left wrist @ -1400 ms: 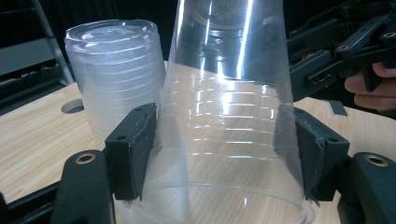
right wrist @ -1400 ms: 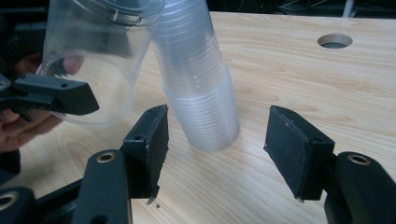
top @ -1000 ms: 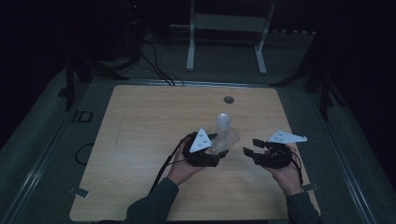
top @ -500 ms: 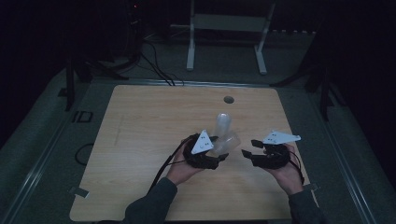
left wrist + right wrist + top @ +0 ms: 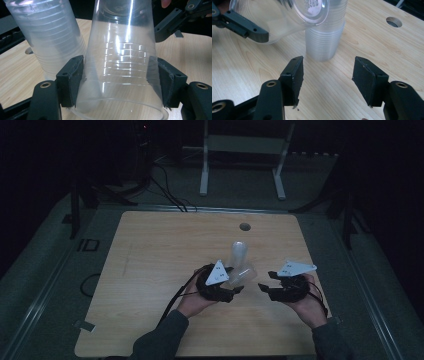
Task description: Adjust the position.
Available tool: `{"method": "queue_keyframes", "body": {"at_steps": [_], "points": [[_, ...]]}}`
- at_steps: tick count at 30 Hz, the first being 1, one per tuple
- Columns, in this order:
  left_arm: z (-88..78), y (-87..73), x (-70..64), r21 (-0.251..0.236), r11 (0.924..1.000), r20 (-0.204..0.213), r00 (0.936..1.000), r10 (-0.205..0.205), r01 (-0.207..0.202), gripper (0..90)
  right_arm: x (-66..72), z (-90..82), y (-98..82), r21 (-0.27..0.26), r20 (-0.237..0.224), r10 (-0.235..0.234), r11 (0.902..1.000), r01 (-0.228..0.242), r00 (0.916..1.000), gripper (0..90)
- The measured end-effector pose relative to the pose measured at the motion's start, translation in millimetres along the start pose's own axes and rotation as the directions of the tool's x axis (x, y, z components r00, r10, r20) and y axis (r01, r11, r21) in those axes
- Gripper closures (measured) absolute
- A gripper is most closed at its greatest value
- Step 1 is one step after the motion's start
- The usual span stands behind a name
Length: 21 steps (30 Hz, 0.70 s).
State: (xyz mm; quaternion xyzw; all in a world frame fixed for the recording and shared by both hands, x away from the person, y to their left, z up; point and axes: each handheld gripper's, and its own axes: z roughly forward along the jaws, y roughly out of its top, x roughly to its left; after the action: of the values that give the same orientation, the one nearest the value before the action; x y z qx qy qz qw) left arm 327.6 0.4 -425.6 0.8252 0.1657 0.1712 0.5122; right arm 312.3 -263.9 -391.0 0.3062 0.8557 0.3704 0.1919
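A clear plastic cup [image 5: 122, 62], tilted above the wooden table [image 5: 150, 270], sits clamped between the left gripper's [image 5: 120, 80] pads, just beside an upside-down stack of cups [image 5: 325, 35]; the right gripper [image 5: 327, 75] hovers nearby, its jaws apart and holding nothing

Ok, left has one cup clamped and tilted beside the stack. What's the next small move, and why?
Probably lower the left gripper and stand the single cup on bare table near the stack. Its pads press the cup's sides, the cup hangs tilted and free of the stack, and the right gripper is open and holds nothing.
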Motion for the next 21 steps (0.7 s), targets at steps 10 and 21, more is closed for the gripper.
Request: {"method": "queue_keyframes", "body": {"at_steps": [10,21], "points": [[3.3,-0.4,-3.0,0.033,0.9989,0.031,0.9990,0.033,-0.034,31.1,1.3,-1.2,3.2,0.069,-0.007,-0.060,0.9958,0.060,0.9982,41.3],[4.5,-0.9,-2.7,0.049,0.9972,0.051,0.9973,0.053,-0.056,31.0,5.2,-0.6,11.0,0.136,-0.028,-0.136,0.9810,0.138,0.9903,40.9]]}}
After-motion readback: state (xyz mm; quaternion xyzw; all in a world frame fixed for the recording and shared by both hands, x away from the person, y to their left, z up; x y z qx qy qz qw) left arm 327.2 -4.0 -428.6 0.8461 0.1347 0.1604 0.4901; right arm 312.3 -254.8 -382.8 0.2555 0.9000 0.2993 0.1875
